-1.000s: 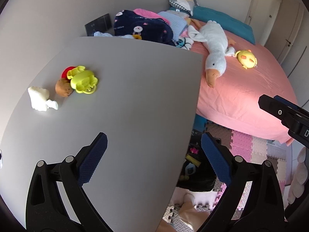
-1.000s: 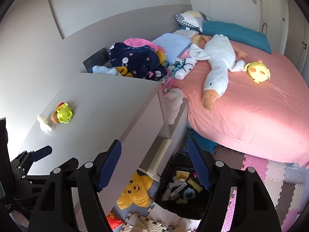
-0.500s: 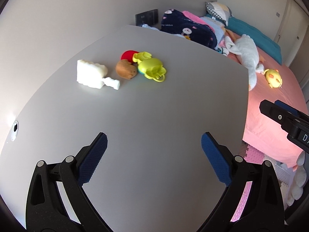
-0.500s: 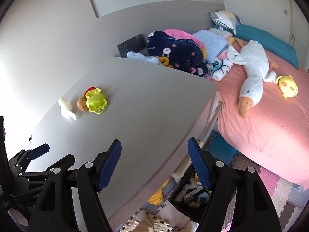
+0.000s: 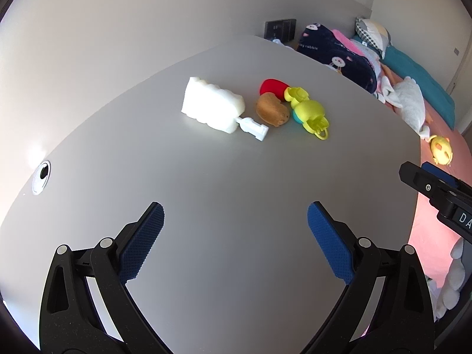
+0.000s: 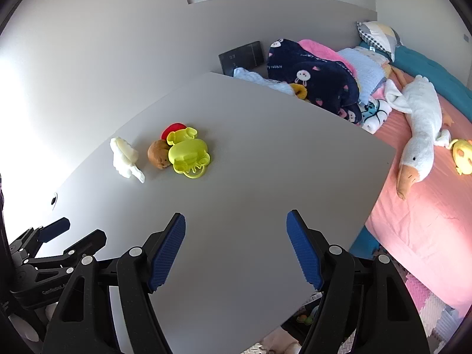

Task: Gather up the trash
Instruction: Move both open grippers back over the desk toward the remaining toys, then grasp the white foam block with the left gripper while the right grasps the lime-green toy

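A white foam block [image 5: 212, 108] with a small white plastic piece [image 5: 253, 125] beside it lies on the grey table [image 5: 224, 194]. To its right sit a brown round toy [image 5: 271, 109], a red piece [image 5: 273, 86] and a yellow-green plastic toy [image 5: 309, 112]. The same group shows in the right wrist view: foam [image 6: 124, 157], brown toy [image 6: 157, 154], yellow-green toy [image 6: 188, 152]. My left gripper [image 5: 234, 236] is open and empty above the table, short of the group. My right gripper [image 6: 236, 244] is open and empty over the table's near part.
A pink bed [image 6: 427, 212] stands right of the table with a white goose plush [image 6: 419, 124], a yellow plush [image 6: 461, 152] and a pile of blankets [image 6: 318, 79]. A dark panel [image 6: 242, 56] is on the wall. A cable hole [image 5: 41, 174] is in the table's left side.
Both grippers have swung left and moved in over the table; the toy group now looks closer and more central. The floor clutter has left the left view. Both jaws stay open.
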`<state>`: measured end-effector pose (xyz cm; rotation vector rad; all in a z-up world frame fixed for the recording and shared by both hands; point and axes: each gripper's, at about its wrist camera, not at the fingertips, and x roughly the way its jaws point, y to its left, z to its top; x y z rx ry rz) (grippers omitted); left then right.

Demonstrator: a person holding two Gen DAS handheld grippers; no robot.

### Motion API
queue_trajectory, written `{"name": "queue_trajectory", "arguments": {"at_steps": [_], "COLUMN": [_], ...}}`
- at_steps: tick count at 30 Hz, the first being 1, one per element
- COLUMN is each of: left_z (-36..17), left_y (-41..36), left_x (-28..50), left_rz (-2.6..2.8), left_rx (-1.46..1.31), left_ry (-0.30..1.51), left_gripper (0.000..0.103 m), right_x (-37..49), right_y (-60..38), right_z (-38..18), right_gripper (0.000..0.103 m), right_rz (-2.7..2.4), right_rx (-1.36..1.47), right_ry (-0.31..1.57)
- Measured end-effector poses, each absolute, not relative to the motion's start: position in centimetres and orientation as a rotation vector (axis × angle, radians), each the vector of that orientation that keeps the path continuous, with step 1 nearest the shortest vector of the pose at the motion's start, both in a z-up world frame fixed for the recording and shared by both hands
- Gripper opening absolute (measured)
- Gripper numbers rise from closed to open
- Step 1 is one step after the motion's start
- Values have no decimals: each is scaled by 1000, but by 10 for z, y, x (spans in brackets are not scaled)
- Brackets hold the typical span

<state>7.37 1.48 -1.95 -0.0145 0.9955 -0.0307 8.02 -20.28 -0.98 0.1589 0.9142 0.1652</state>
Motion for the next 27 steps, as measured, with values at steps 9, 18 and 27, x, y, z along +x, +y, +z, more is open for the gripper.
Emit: {"name": "queue_trajectory", "arguments": {"at_steps": [9,18,27], "left_z": [-25,-24,-17], "left_y": [40,53,62], "left_x": [100,129,152], "left_rz": [7,44,61], "left_rx": [-50,-81,-78], "left_ry": [1005,995,969], "left_gripper": [94,94,94], "right_x": [112,143,179], "right_y": [-181,-164,-145], "right_z": [-18,-25,-31], "right_gripper": [72,72,72], "right_rz": [181,206,243], "right_rx": [152,132,124], "right_ry": [935,949,957]}}
